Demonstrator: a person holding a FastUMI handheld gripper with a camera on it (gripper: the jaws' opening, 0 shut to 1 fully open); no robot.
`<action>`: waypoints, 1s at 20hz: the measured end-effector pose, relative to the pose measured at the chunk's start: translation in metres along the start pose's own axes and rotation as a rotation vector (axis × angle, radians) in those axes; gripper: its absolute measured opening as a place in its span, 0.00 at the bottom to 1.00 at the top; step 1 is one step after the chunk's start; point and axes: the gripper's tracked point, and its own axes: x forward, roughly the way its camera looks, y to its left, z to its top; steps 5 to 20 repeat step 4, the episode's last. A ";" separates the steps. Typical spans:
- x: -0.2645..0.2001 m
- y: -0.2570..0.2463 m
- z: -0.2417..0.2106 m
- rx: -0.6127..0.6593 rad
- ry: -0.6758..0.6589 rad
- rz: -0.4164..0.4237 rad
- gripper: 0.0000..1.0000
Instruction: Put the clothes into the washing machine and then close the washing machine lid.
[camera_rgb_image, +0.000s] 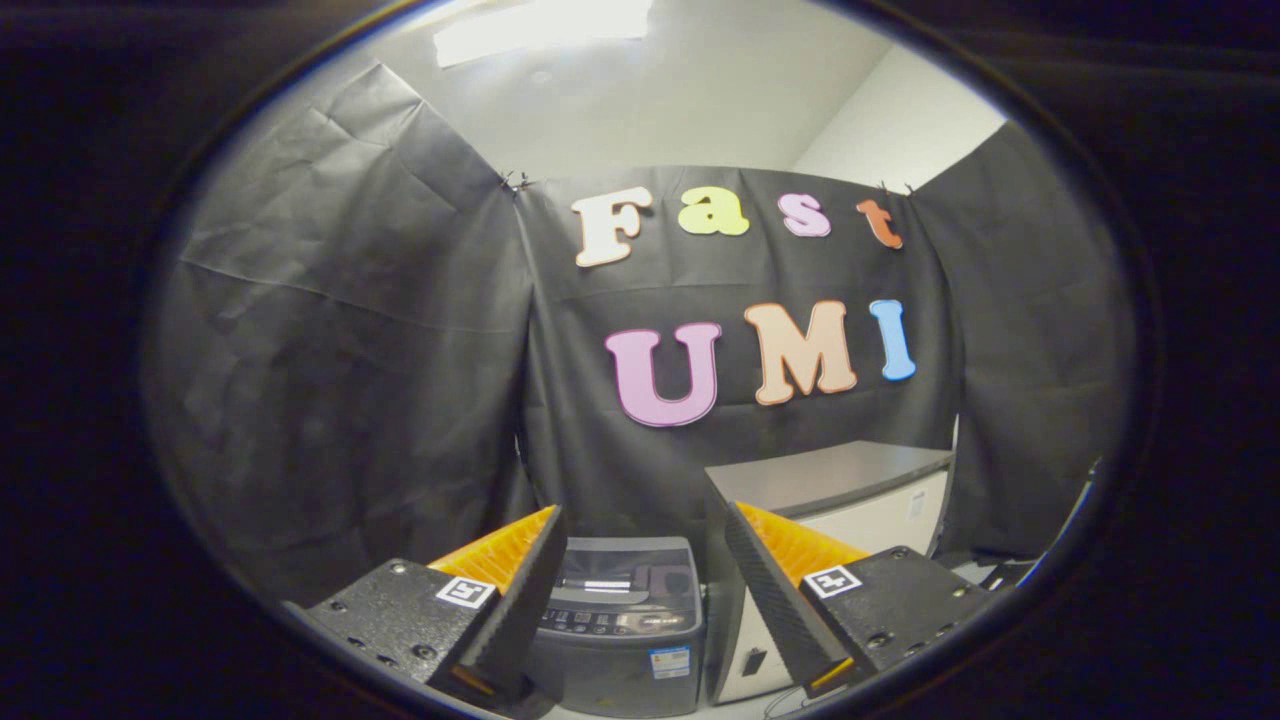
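Grey washing machine (620, 625), lid down, beyond the empty, spread-apart gripper (640, 560).

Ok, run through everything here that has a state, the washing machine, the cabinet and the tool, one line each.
washing machine: upright beyond the tool's fingers, seen between them; lid down, closed.
white cabinet: standing right beside the washing machine; its front looks closed.
tool: open, fingers spread wide, holding nothing.
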 end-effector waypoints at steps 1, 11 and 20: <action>-0.002 -0.002 -0.002 0.007 0.003 -0.005 0.97; -0.005 -0.008 -0.006 0.036 0.014 -0.020 0.97; -0.005 -0.008 -0.006 0.036 0.014 -0.020 0.97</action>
